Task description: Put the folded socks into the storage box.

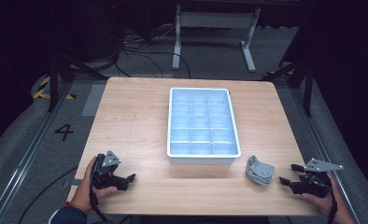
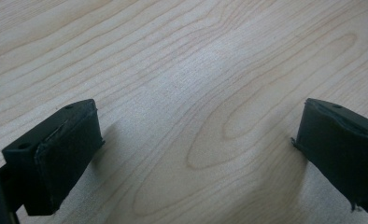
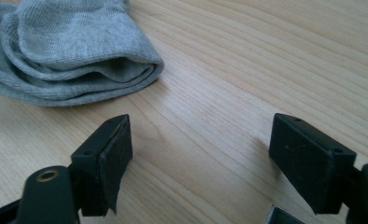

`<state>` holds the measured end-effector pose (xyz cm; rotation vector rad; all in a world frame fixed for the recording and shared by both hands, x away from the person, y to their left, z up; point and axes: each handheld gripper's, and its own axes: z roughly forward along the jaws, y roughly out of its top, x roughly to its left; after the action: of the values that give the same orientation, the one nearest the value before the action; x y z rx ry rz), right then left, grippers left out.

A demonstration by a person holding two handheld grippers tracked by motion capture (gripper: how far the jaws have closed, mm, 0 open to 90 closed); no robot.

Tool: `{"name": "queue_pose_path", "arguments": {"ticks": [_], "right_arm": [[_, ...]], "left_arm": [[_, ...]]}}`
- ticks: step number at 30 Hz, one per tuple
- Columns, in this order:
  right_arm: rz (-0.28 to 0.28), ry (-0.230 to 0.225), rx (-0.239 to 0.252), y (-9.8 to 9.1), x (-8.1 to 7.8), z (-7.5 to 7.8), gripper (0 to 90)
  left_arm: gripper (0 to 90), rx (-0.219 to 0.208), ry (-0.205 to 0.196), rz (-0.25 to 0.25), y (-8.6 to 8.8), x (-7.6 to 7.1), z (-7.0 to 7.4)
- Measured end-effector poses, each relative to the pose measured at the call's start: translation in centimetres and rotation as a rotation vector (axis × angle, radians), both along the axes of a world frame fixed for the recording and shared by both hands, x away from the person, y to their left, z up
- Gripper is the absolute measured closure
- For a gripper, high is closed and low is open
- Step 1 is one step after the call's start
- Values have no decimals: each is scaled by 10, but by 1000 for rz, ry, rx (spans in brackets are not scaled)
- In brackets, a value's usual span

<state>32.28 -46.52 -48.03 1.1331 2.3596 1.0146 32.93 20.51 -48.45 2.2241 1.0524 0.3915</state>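
Two grippers, one sock, one tray: that is the full count on the table [image 1: 126,121]. High view: the sock [image 1: 259,170] lies folded in a grey bundle near the front edge, just off the tray's [image 1: 204,160] front right corner but apart from it. The right gripper [image 1: 287,175] rests just to the sock's right, jaws pointing at it, a small gap between; the left gripper [image 1: 130,178] sits well apart at the front left, so the right hand is plainly the nearer one. The sock's long axis runs roughly front to back, slightly slanted, so the right jaws face its long side. The tray is white with a grid of small compartments, all bare as far as I can tell. Left gripper view: jaws stand wide apart over bare wood, nothing between them. Right gripper view: jaws [image 3: 198,154] also stand wide apart with nothing between them; the sock [image 3: 70,56] lies ahead and to the upper left, rounded folded end nearest the left jaw, not touching. Judgement: the coming move is a short advance of the right gripper toward the sock.
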Motion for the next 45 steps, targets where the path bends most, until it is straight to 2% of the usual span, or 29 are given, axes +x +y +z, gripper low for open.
{"name": "queue_pose_path", "arguments": {"ticks": [5, 11, 16, 24, 30, 39, 45], "right_arm": [[22, 9, 37, -1, 2, 2, 226], [68, -20, 51, 6, 3, 19, 233], [104, -28, 38, 15, 5, 27, 239], [192, -24, 14, 41, 14, 39, 224], [218, -11, -26, 55, 24, 38, 227], [245, 17, -40, 68, 31, 34, 231], [268, 43, -59, 77, 33, 26, 226]], "left_arm": [[5, -3, 2, 4, 0, 0, 0], [5, -4, 2, 5, 0, 0, 0], [5, -3, 2, 4, 0, 0, 0], [5, -5, 2, 5, 0, 0, 0], [5, -4, 2, 5, 0, 0, 0], [5, -4, 2, 5, 0, 0, 0], [5, -4, 2, 5, 0, 0, 0]]}}
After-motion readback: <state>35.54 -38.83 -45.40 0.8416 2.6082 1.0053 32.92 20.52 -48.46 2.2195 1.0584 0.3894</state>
